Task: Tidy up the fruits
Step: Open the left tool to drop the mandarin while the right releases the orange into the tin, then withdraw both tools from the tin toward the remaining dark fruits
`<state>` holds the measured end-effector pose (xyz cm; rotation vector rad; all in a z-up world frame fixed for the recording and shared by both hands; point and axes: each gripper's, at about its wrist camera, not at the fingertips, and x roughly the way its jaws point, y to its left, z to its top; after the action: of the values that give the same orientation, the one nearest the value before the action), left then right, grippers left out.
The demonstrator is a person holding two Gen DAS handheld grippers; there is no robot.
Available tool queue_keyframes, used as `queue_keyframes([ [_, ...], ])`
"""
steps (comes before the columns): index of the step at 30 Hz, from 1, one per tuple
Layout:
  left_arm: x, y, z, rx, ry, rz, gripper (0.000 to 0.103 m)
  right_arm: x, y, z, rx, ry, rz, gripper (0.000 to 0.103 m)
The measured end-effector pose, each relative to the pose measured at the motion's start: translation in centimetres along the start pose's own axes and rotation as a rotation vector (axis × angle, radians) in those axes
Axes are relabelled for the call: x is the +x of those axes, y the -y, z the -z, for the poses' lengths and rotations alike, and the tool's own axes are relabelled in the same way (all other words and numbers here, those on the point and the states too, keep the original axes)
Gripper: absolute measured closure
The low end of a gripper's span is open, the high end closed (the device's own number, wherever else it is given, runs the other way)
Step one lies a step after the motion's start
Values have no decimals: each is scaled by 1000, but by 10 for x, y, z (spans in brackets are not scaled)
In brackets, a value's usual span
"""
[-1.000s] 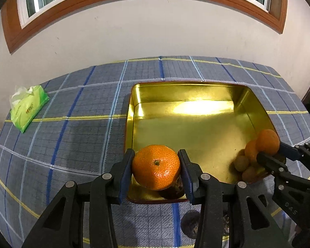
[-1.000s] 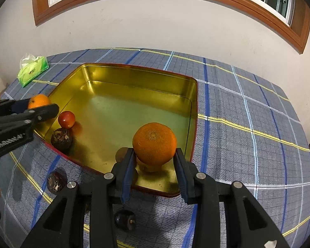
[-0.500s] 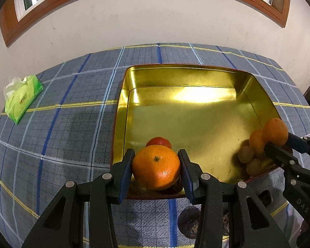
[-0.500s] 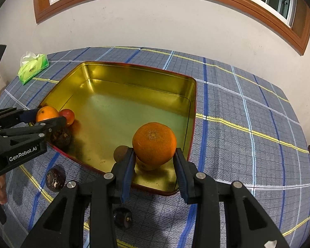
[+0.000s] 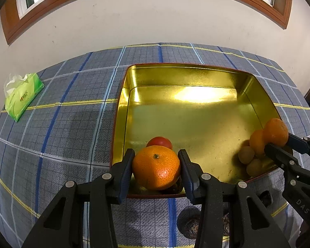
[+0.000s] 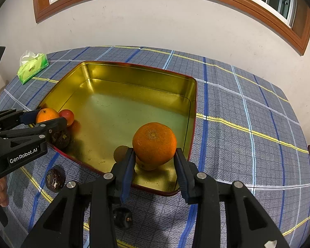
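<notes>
My left gripper (image 5: 156, 157) is shut on an orange (image 5: 156, 170) above the near left corner of the gold tray (image 5: 186, 66), just in front of a red fruit (image 5: 159, 142). In the right wrist view that left gripper (image 6: 49, 117) and its orange (image 6: 46, 114) sit beside the red fruit (image 6: 67, 116). My right gripper (image 6: 154, 155) has a second orange (image 6: 154, 141) between its pads over the tray's (image 6: 134, 66) near right corner, and its jaws are opening. Small brown fruits (image 5: 246, 155) and another orange (image 5: 256, 142) lie under it.
A dark round fruit (image 6: 61, 139) lies in the tray's near left corner. Two more dark fruits (image 6: 54, 176) (image 6: 123, 217) lie on the checked cloth in front of the tray. A green tissue pack (image 5: 22, 96) is at the far left. A wall stands behind the table.
The left gripper with its orange has shifted in over the tray's near left corner, up to the red fruit. The right gripper and its orange have kept their place.
</notes>
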<state>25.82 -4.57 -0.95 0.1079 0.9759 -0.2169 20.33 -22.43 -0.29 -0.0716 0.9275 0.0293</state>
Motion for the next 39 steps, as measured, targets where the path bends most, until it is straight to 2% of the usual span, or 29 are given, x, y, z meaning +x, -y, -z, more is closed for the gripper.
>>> queue_keyframes([
  [9, -7, 2, 3, 8, 14, -2, 57, -1, 1, 0, 26, -6, -18, 63],
  [17, -20, 3, 8, 12, 40, -12, 48, -9, 2, 3, 46, -2, -29, 58],
  [28, -46, 8, 18, 37, 77, 4, 48, -27, -4, 9, 30, 20, -21, 53],
  [39, -73, -4, 59, 18, 82, -11, 48, -55, -3, 32, 42, 38, -23, 53],
])
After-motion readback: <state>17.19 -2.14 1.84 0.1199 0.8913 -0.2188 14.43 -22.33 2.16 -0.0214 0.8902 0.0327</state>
